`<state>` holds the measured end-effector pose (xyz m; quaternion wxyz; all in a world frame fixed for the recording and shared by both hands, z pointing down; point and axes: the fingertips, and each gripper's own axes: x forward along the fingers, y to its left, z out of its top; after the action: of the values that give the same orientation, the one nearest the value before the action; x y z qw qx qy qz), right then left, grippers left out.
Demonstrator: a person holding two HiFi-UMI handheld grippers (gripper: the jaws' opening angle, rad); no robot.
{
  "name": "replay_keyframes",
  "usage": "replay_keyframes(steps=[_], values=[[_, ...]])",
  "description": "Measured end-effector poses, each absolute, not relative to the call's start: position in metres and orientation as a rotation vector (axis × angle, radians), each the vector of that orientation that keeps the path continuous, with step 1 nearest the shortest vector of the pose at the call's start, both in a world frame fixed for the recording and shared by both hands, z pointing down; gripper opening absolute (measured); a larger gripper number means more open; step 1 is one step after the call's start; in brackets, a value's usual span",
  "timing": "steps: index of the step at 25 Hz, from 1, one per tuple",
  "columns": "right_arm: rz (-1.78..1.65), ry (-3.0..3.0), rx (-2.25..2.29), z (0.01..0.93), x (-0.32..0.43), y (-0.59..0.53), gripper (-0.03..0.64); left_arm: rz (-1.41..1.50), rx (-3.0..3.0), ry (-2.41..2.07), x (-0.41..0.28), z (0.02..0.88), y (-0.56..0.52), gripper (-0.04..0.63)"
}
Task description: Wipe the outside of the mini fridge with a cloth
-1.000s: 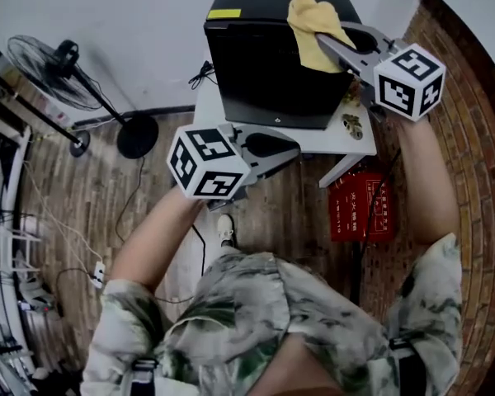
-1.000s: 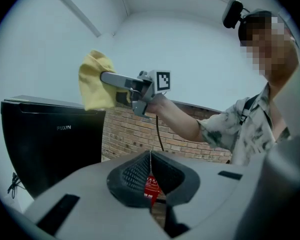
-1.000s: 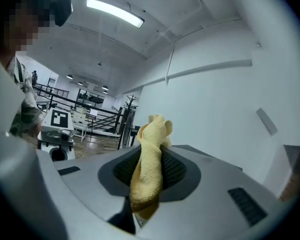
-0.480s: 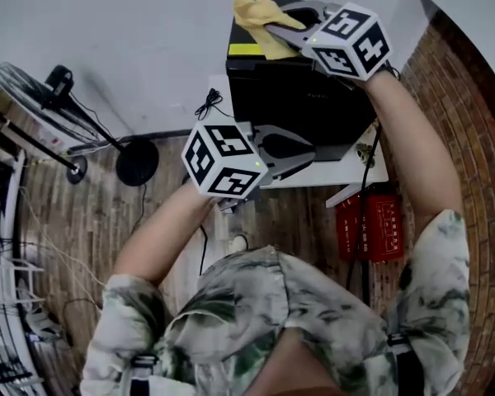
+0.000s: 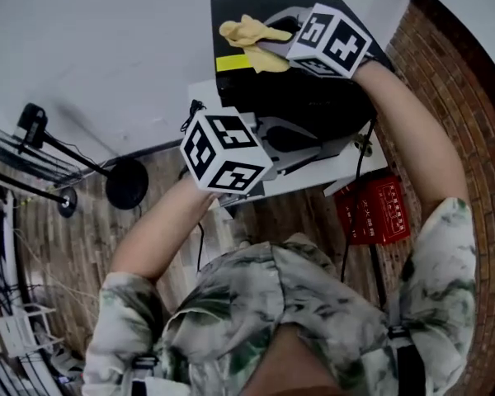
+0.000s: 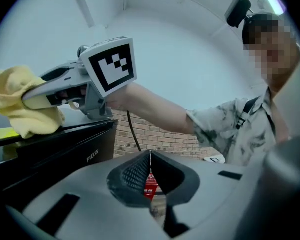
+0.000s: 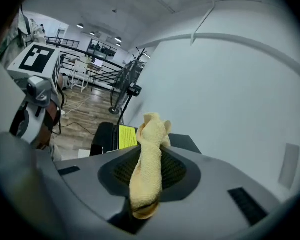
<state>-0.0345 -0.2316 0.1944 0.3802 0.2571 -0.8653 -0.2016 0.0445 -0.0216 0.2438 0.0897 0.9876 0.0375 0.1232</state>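
Observation:
The black mini fridge (image 5: 313, 101) stands on a small white table (image 5: 363, 165). A yellow cloth (image 5: 246, 33) lies bunched on the fridge's top near its front left corner, beside a yellow sticker (image 5: 233, 62). My right gripper (image 5: 260, 46) is shut on that cloth (image 7: 151, 134), which sticks out past the jaws over the fridge top (image 7: 182, 141). My left gripper (image 5: 334, 145) hovers in front of the fridge's door, shut with nothing in it (image 6: 150, 156). From the left gripper view the cloth (image 6: 20, 104) rests on the fridge (image 6: 60, 151).
A red box (image 5: 378, 213) sits on the wooden floor under the table's right side. A fan's round base (image 5: 125, 184) and cables lie to the left. A white wall runs behind the fridge; a brick wall (image 5: 470, 114) is at the right.
My right gripper has carried the cloth across the fridge top from the right side to the front left corner. The left gripper has stayed before the fridge door.

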Motion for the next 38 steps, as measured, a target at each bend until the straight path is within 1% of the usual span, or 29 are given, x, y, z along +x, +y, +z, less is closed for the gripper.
replay_keyframes(steps=[3,16,23,26,30,38], values=[[-0.523,-2.119,0.680,0.202,-0.002,-0.245,0.097,0.366,2.948,0.158,0.056,0.241,-0.027,0.026],[-0.448,-1.807,0.863,0.215,0.193,-0.301,0.095,0.322,2.952,0.309,0.120,0.222,-0.049,0.026],[-0.481,-1.689,0.902,0.219,0.256,-0.324,0.095,0.342,2.965,0.298,0.147,0.225,-0.057,0.026],[-0.515,-1.686,0.904,0.211,0.257,-0.332,0.095,0.346,2.958,0.283,0.154,0.228,-0.063,0.026],[-0.603,-1.747,0.867,0.192,0.222,-0.332,0.095,0.355,2.963,0.261,0.160,0.232,-0.064,0.026],[-0.843,-1.825,0.690,0.169,0.090,-0.342,0.095,0.359,2.965,0.113,0.141,0.236,-0.075,0.028]])
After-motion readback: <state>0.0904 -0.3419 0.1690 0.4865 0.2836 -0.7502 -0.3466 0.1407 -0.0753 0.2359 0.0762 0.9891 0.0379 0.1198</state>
